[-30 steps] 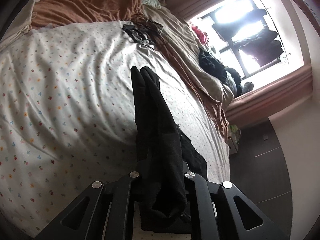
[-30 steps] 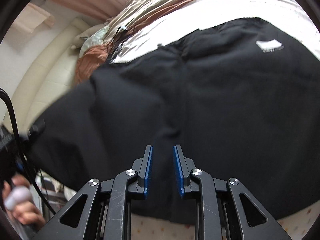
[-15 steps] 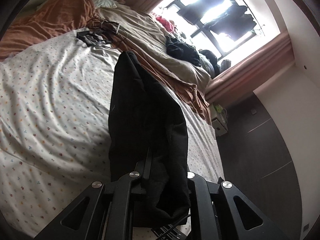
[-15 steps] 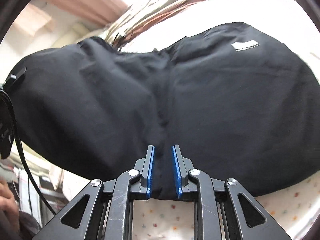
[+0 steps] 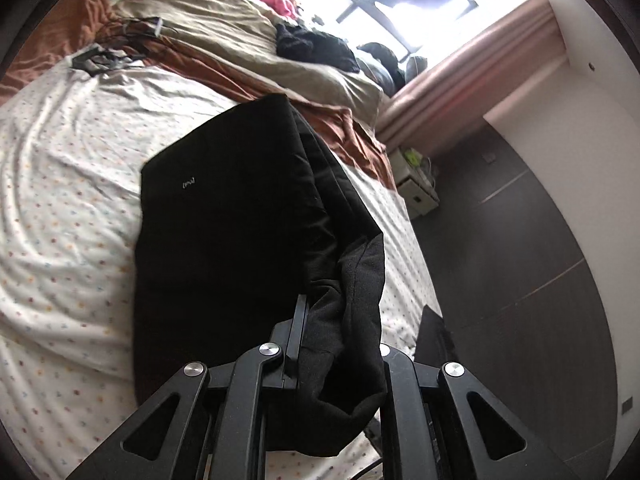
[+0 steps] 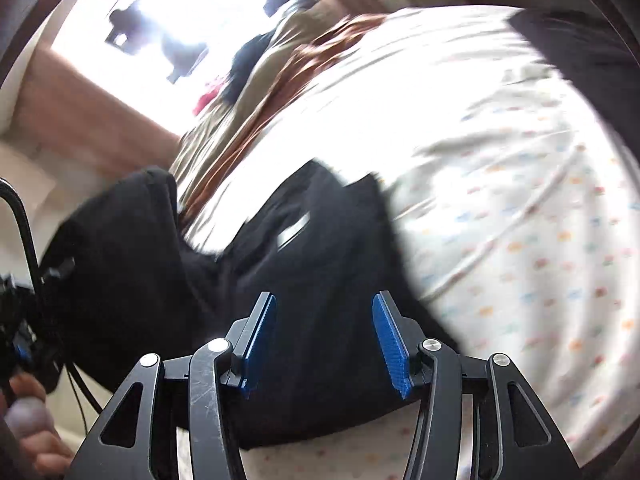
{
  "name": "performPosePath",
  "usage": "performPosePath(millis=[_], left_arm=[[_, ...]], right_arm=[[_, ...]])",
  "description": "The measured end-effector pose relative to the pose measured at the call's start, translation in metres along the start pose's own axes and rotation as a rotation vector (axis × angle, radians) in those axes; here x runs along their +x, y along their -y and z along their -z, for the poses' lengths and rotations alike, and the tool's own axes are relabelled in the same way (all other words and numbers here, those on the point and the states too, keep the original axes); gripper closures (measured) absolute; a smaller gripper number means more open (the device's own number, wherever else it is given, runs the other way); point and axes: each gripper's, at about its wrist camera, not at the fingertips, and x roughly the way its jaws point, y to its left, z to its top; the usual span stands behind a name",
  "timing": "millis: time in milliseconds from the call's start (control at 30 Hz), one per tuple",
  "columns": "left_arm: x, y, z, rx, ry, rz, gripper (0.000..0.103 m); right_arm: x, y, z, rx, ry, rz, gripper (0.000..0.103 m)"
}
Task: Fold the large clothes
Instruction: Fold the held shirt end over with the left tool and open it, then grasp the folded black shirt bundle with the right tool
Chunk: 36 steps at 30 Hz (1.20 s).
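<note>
Now the right hand-held gripper [image 6: 324, 340] has just opened, releasing the black garment [image 6: 312, 264].

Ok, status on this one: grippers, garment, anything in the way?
Left gripper shut on black garment. Right gripper jaws just opened, pads clear of cloth. Garment folded on floral sheet. Nothing blocking.
</note>
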Motion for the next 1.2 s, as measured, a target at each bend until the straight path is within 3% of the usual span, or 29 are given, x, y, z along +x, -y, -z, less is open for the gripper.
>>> performPosePath(millis=[267, 333, 467, 533, 667, 700, 767, 900, 1000, 1033, 1100, 1167, 1200], left_arm=[[0.074, 0.026, 0.026, 0.054, -0.142, -0.01, 0.09], [0.082, 0.031, 0.035, 0.066, -0.175, 0.01, 0.084], [0.08, 0.03, 0.045, 0.09, -0.208, 0.117, 0.05], [0.069, 0.02, 0.043, 0.071, -0.194, 0.165, 0.047], [0.045, -0.005, 0.034, 0.04, -0.13, 0.101, 0.047], [0.038, -0.014, 0.031, 0.027, -0.113, 0.107, 0.046], [0.029, -0.028, 0.032, 0.007, -0.096, 0.091, 0.045], [0.015, -0.063, 0.036, -0.004, -0.052, -0.022, 0.045], [0.008, -0.093, 0.046, -0.06, -0.077, -0.067, 0.045], [0.006, -0.099, 0.05, -0.079, -0.085, -0.077, 0.045], [-0.006, -0.114, 0.059, -0.111, -0.087, -0.105, 0.045], [-0.017, -0.122, 0.067, -0.123, -0.089, -0.125, 0.045], [-0.02, -0.126, 0.068, -0.132, -0.088, -0.129, 0.045]], right_arm=[[-0.013, 0.052, -0.013, 0.156, 0.059, 0.007, 0.052], [-0.014, 0.056, -0.016, 0.172, 0.071, 0.005, 0.052], [-0.015, 0.056, -0.016, 0.176, 0.068, -0.008, 0.052], [-0.019, 0.054, -0.014, 0.162, 0.065, -0.013, 0.052], [-0.027, 0.049, -0.016, 0.154, 0.093, -0.07, 0.05], [-0.029, 0.046, -0.016, 0.151, 0.104, -0.083, 0.045], [-0.032, 0.039, -0.015, 0.139, 0.117, -0.099, 0.025], [-0.019, 0.023, -0.012, 0.095, 0.084, -0.141, 0.025], [-0.009, 0.011, -0.008, 0.052, 0.065, -0.129, 0.026], [-0.008, 0.009, -0.007, 0.042, 0.066, -0.12, 0.027], [-0.005, 0.002, -0.005, 0.014, 0.073, -0.096, 0.046], [-0.001, 0.002, -0.003, 0.017, 0.06, -0.106, 0.09], [0.001, 0.004, -0.001, 0.025, 0.045, -0.117, 0.091]])
